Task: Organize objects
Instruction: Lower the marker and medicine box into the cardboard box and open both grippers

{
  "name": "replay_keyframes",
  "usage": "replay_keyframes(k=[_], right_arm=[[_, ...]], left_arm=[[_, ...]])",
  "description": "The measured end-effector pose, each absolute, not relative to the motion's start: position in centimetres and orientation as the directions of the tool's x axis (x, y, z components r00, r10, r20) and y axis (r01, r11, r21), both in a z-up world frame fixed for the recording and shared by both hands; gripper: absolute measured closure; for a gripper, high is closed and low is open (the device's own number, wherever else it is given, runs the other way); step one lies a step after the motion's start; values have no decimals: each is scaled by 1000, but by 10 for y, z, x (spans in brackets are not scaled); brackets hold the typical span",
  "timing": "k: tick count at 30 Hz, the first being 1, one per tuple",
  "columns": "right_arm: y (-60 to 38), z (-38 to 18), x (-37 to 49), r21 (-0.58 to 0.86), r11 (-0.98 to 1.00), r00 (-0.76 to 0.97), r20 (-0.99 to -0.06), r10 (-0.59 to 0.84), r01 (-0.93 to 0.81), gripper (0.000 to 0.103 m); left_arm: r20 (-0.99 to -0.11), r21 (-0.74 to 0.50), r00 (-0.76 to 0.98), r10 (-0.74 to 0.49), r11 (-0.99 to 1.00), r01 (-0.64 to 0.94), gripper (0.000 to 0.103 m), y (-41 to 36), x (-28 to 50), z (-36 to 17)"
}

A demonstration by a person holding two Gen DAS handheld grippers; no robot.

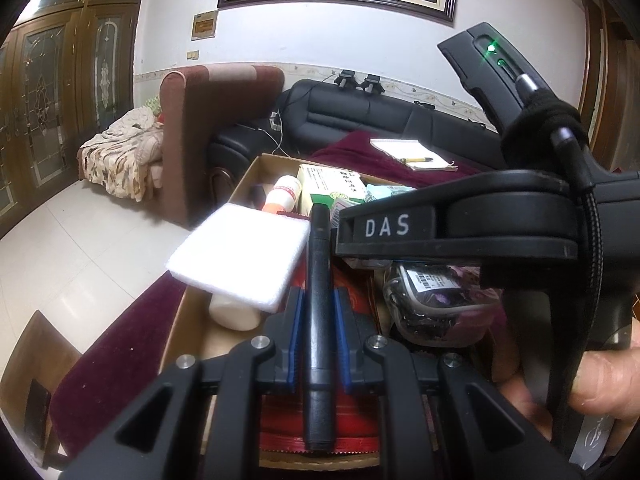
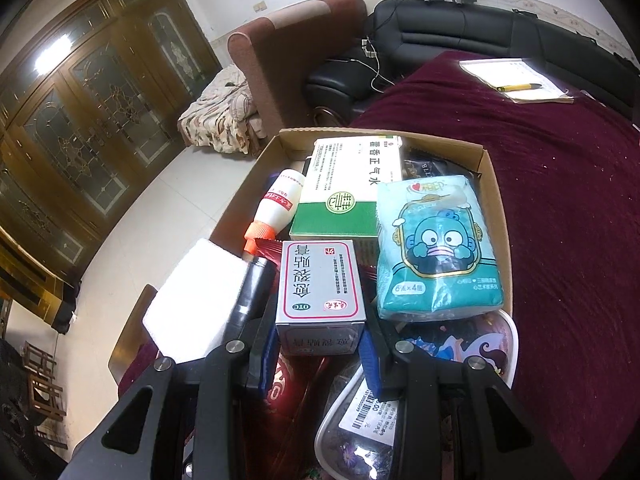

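The cardboard box [image 2: 494,184] sat on the maroon-covered bench [image 2: 568,216]. It held a green-and-white medicine carton [image 2: 352,184], a white bottle [image 2: 280,204] and a blue tissue pack [image 2: 436,244]. Above the box, the left hand-held gripper [image 1: 318,312] clamped a black pen [image 1: 318,300]; the right hand-held gripper [image 2: 320,344] clamped a grey medicine box [image 2: 320,288].

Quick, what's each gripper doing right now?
Left gripper: shut on black pen.
Right gripper: shut on small medicine box.
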State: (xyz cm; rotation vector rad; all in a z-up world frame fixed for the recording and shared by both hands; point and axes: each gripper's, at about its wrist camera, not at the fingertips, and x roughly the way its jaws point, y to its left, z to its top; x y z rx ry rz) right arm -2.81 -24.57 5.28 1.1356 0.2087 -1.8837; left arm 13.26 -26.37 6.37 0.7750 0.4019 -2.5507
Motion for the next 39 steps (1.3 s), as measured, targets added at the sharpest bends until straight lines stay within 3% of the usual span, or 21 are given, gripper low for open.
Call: replay_keyframes(k=[5, 11, 35, 39], right_arm=[[-247, 53, -28, 279, -582, -176, -777, -604, 764, 64], [-247, 53, -29, 277, -582, -177, -777, -603, 765, 64], [-237, 57, -30, 315, -558, -130, -777, -616, 767, 64], [-233, 60, -26, 327, -546, -115, -772, -625, 772, 60]], left_arm=[[-581, -143, -745, -327, -860, 489, 87, -263, 132, 64], [-576, -141, -747, -332, -860, 491, 76, -261, 133, 66], [-550, -127, -759, -348, -864, 487, 55, -251, 136, 73], [-547, -126, -761, -348, -865, 486, 51, -250, 136, 73]])
